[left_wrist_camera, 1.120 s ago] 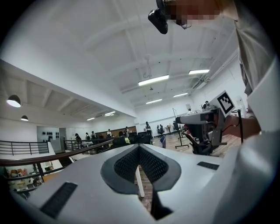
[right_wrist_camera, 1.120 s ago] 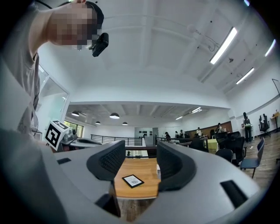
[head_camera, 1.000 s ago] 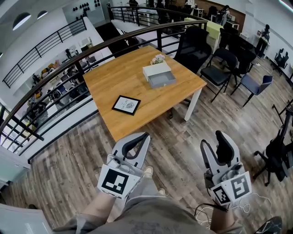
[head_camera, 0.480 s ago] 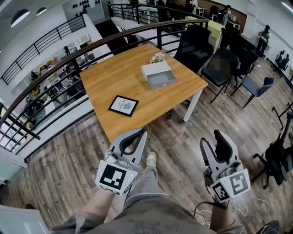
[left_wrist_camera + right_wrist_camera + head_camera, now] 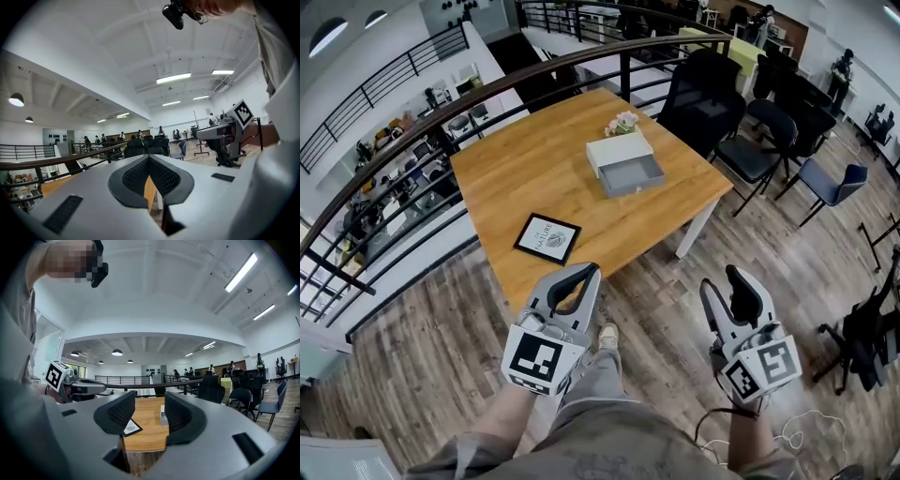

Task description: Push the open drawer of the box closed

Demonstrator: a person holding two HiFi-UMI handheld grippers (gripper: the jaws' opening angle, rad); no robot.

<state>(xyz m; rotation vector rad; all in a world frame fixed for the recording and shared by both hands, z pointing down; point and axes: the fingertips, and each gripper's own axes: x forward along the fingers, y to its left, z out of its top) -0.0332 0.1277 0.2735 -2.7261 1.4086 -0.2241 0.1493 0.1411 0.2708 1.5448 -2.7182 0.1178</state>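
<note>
A white box (image 5: 619, 150) stands on the far right part of the wooden table (image 5: 525, 178), its grey drawer (image 5: 630, 175) pulled out toward me. Both grippers hang low in front of my body, short of the table's near corner and well away from the box. My left gripper (image 5: 586, 272) is shut with nothing in it; in the left gripper view its tips (image 5: 149, 159) meet. My right gripper (image 5: 722, 281) has its jaws apart and closing, with nothing between them. In the right gripper view the box (image 5: 162, 415) shows far off between the fingers (image 5: 117, 413).
A black picture frame (image 5: 547, 238) lies near the table's front corner, and a small bunch of flowers (image 5: 622, 122) stands behind the box. Black chairs (image 5: 703, 89) and a blue chair (image 5: 830, 178) stand to the right. A dark railing (image 5: 487, 94) runs behind the table. My shoe (image 5: 605, 333) is on the wood floor.
The table and box have come nearer and lower in the head view as I step forward. Both grippers stay low in front of me, the right one shifted slightly left.
</note>
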